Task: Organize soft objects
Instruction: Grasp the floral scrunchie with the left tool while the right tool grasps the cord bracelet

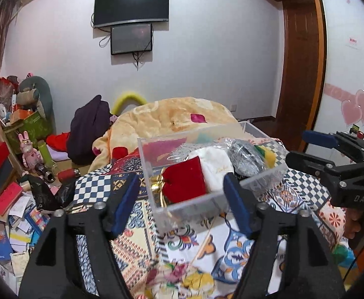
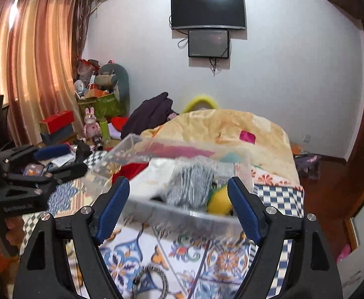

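I judged sorting to be nearly done: the soft items sat inside the clear rectangular plastic box (image 1: 206,169) on the patterned patchwork bed cover (image 1: 137,229), so the step in hand looked like a final check or a reach for one last piece. In the box I saw a red velvet pouch with a gold tie (image 1: 185,179) at the near left, a white cloth bundle (image 1: 214,164) beside it, a crinkly silver-grey bag (image 1: 246,157) to its right and a yellow-green sponge-like piece (image 1: 265,153) at the far right corner. My left gripper (image 1: 179,204) was spread wide, blue pads (image 1: 124,204) apart, holding nothing; its right pad overlapped the box's near wall in view, contact I could not tell. My right gripper (image 2: 178,206) was also spread wide and empty, hovering just at the near edge of the same box; that view was blurred, so touching or not was unclear. The silver-grey bag and the yellow piece sat between its pads in view. A small floral fabric item (image 1: 182,276) lay on the cover near me, outside the box; whether it was part of the job I could not tell. If it was, the next move would call for lowering one gripper onto it, pinching gently since it would squash, then lifting over the box wall. Risk: nudging the light box.
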Tool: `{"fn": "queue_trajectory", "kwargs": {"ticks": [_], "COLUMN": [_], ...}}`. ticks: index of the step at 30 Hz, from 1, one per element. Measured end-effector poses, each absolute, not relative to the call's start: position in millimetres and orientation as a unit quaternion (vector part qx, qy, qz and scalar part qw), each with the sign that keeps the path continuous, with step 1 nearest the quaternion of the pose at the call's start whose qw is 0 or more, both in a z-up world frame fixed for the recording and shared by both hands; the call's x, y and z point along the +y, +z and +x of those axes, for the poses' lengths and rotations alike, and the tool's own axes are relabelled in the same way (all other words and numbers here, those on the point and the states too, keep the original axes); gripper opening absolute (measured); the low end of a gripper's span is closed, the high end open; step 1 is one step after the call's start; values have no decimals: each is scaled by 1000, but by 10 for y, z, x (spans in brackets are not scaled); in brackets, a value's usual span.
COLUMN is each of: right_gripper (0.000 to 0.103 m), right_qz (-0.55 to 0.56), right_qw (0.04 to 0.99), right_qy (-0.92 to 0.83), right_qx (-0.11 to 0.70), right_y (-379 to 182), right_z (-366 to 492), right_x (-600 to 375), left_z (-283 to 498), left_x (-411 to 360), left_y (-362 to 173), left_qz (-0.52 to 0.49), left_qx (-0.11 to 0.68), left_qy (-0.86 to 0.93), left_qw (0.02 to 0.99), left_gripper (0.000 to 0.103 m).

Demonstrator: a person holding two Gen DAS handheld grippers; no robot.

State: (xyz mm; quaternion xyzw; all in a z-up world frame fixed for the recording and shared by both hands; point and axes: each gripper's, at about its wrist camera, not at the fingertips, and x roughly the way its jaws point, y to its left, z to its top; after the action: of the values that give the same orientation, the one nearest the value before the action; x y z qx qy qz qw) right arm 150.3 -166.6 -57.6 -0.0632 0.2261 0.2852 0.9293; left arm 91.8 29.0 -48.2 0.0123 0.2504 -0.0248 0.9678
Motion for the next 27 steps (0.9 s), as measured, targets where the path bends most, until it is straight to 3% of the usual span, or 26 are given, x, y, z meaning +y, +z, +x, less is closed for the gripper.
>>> {"fn": "queue_trajectory", "kwargs": {"ticks": [3,7,21,24,27], "right_gripper": [79,79,78,71,55], "right_qz": [-58,-63,-90,-111,-137], "right_qw": [922,910,869,873,881], "right_qy": [291,296,320,316,300], "right_qx": [248,285,365,354,338], "right_y": [-718,-951,-1569,-1589,-1612], "right_z": [1467,1415,1300,1205,1148], "right_x": [-1700,-1647,-1493,-1468,-1409], "left_z": [800,704,626,629,632], "left_x": [275,293,385,393,405], "left_y": [-565,-780,-1494,-1559,-1597], "left_qz": [16,8,-4,-7,-11], "left_qx": [259,297,395,401,400], "left_qy": [-22,-19,13,17,16], "left_qw": [965,955,919,916,916], "left_gripper": [89,99,99,99,99]}}
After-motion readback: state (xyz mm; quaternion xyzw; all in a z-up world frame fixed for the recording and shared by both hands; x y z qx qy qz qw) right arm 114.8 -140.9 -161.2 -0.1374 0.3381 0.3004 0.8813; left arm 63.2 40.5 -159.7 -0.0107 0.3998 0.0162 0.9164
